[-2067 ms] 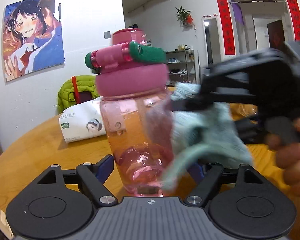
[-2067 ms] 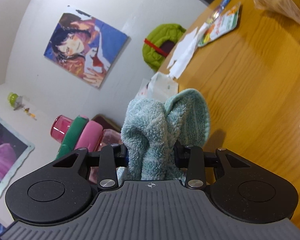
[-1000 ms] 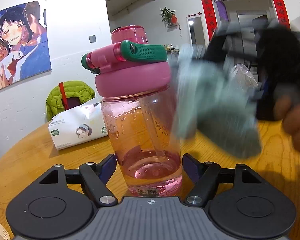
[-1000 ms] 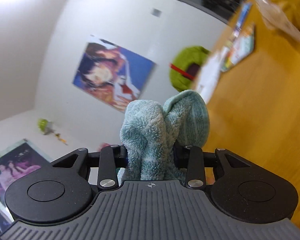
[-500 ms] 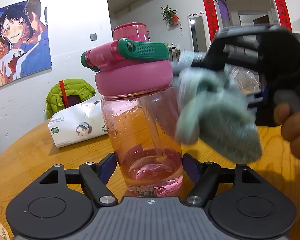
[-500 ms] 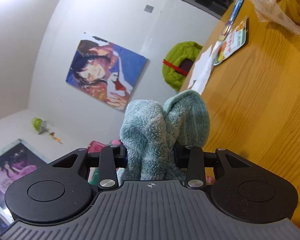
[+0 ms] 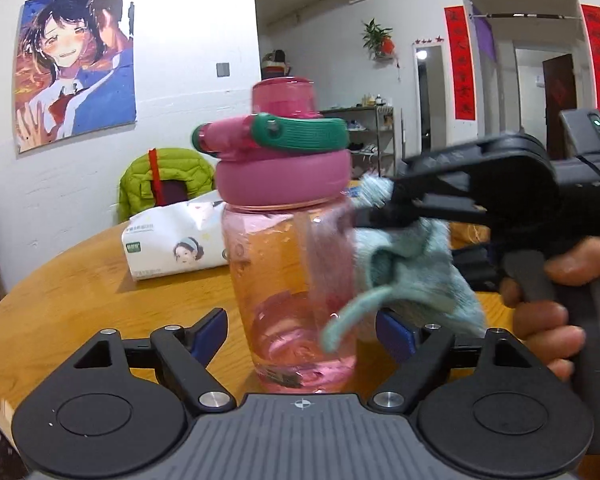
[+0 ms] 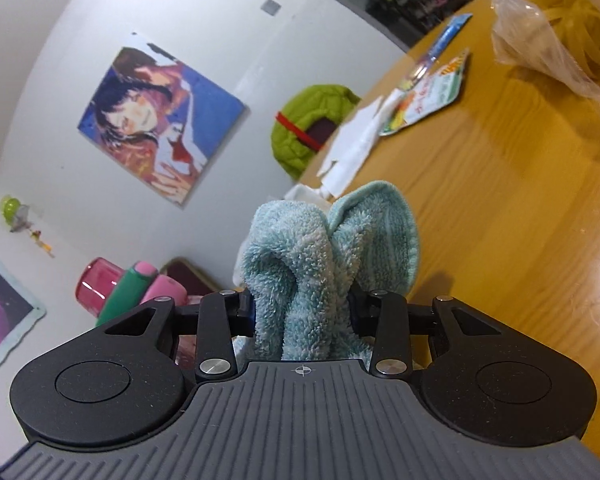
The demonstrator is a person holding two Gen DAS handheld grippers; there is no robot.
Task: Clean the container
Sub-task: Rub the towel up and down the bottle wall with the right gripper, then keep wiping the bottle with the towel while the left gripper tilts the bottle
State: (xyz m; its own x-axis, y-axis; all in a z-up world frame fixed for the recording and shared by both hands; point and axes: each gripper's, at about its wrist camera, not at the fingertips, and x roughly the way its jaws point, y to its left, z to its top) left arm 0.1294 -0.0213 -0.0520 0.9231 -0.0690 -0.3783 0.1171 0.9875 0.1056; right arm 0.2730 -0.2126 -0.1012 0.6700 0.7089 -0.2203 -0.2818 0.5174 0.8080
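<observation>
Standing on the table (image 7: 60, 300), the pink bottle (image 7: 292, 280) sits between the wide-open left tongs (image 7: 302, 330); the right tongs (image 8: 302, 312) squeeze a blue cloth (image 8: 324, 260) against its side to wipe it.

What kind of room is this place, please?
Probably a lived-in home, a dining or living room: a round wooden table with a tissue pack, an anime poster on the wall, and a shoe rack beyond.

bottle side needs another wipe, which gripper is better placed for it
Right. The right gripper is shut on the teal cloth, which lies against the pink bottle. The left gripper is open, straddling the bottle's base, with no cloth.
</observation>
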